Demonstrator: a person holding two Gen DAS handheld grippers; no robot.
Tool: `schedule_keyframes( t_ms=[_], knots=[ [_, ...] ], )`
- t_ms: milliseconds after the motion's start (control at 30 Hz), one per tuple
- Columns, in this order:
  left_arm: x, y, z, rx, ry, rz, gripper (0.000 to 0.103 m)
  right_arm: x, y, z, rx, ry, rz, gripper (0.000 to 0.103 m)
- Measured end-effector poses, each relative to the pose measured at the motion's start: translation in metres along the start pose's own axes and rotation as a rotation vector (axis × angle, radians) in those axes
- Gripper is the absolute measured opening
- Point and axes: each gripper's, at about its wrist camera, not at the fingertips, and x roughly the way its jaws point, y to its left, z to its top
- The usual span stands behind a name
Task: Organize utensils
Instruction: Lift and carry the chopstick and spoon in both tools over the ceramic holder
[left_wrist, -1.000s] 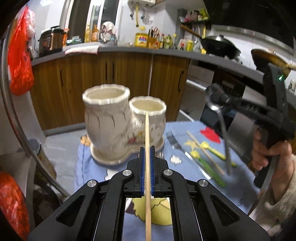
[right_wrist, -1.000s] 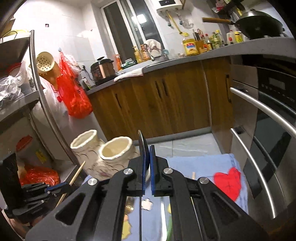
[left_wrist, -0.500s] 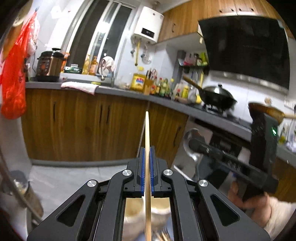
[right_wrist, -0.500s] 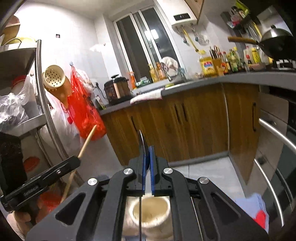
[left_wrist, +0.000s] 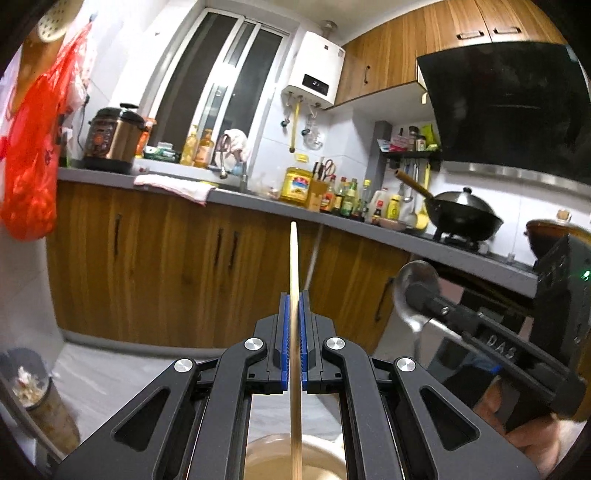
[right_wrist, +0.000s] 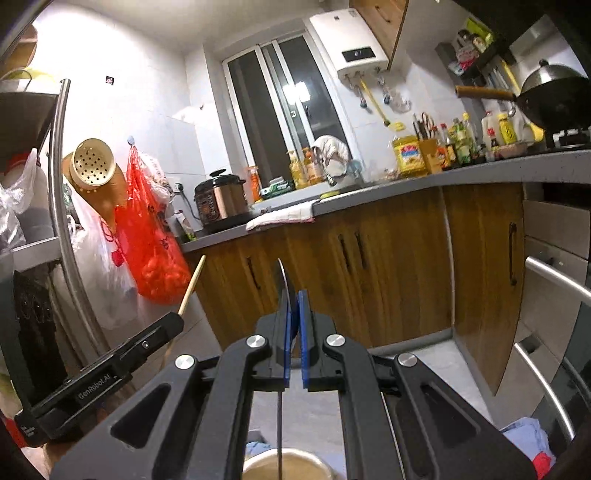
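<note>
Nearest you, the left hand-held gripper (left_wrist: 293, 332) was clamped on a chopstick (left_wrist: 293, 266), the right hand-held gripper (right_wrist: 291, 332) on a spoon (left_wrist: 415, 291), both upright above the holder (left_wrist: 288, 461). The chopstick looked light, stiff and prone to pivot; the spoon's steel handle looked slick, so your mid-shaft holds seemed sound. Only the holder's rims showed, and its base was cut off. Beyond the holder, the bench (left_wrist: 258, 201) stood well apart.

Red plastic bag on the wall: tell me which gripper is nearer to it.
Left. The left gripper, shut on a chopstick, sits just below-right of the red bag in the right wrist view; the right gripper, shut on a spoon, stands farther right, beyond it.
</note>
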Motion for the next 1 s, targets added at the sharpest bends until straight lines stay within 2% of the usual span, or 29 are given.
schedule_keyframes(
  t_ms=[333,467,567,1000],
  knots=[
    [-0.003,0.002,-0.024,0.036,0.132,-0.017,0.005,0.001,-0.009,-0.029,-0.001,0.116,0.021,0.004],
    [-0.005,-0.004,-0.034,0.077,0.222,0.019,0.005,-0.003,-0.008,-0.041,-0.005,0.156,0.040,0.004],
    [-0.010,-0.006,-0.038,0.098,0.259,0.050,0.005,-0.004,-0.004,-0.050,-0.011,0.177,0.051,0.004],
    [-0.012,-0.012,-0.047,0.181,0.295,0.115,0.005,-0.003,-0.002,-0.059,-0.012,0.203,0.047,0.004]
  ],
)
